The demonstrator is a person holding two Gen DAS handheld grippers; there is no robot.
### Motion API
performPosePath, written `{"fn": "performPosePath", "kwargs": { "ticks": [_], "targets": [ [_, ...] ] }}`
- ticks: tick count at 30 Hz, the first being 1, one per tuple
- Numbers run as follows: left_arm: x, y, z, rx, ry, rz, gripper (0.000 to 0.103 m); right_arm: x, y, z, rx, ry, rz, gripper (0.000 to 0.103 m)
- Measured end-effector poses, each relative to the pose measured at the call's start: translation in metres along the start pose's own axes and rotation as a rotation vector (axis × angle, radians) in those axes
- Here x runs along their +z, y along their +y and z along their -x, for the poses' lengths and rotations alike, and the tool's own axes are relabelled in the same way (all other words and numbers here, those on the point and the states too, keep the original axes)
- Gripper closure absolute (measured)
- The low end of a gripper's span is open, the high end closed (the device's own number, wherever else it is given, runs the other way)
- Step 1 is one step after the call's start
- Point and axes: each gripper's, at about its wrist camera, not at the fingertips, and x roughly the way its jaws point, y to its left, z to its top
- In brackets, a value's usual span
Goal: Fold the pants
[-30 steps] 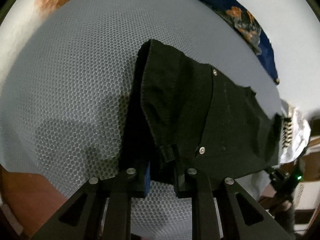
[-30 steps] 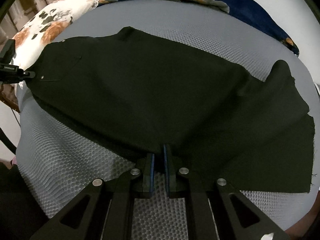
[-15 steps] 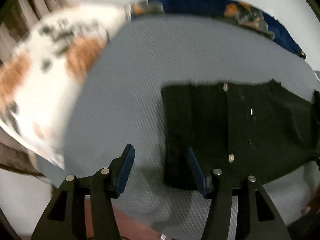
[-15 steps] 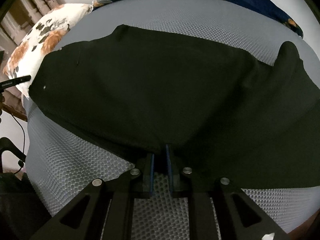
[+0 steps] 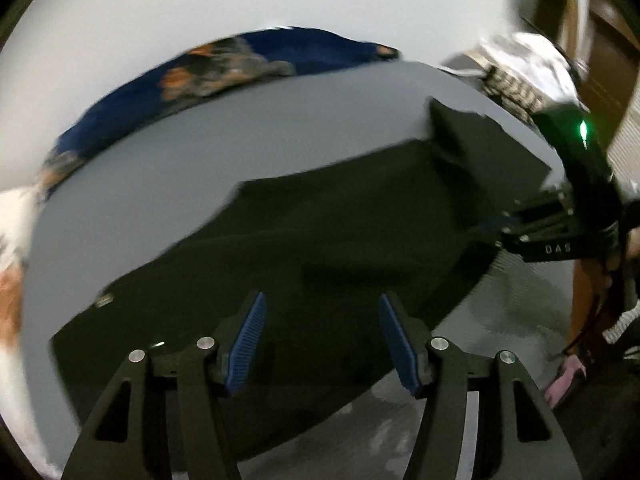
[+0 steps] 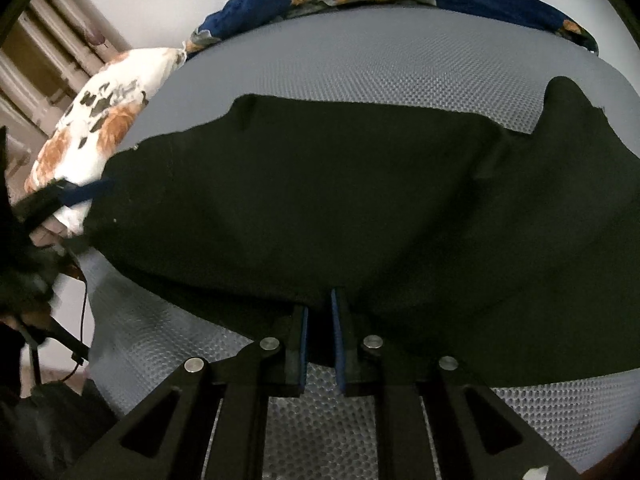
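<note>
In the left wrist view, we see the black pants [image 5: 340, 240] spread on the grey honeycomb mat [image 5: 200, 152], their long axis running from lower left up to the right, where the leg ends lie. Our left gripper [image 5: 320, 320] hovers over the near edge; its jaws have just been opening and stand apart with nothing pinched. The right gripper [image 5: 496, 228] meets the cloth at the right edge.

In the right wrist view, the pants [image 6: 360, 200] stretch left to right across the mat [image 6: 380, 68]. Our right gripper [image 6: 319, 316] is nearly closed, pinching the near hem. A floral pillow [image 6: 104, 120] lies at the left.
</note>
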Motion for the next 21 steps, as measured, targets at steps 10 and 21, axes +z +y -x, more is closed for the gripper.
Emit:
{"fn": "performPosePath", "kwargs": {
  "ticks": [10,21],
  "targets": [
    [0.014,-0.052,-0.056,-0.098,0.022,-0.085,0.055,0.007,-0.004,0.009,0.073,-0.028,-0.031,0.092],
    [0.022,-0.047,-0.075,-0.140,0.054,0.016,0.098,0.005,-0.065,0.039,0.200,-0.138,-0.239,0.074]
  ]
}}
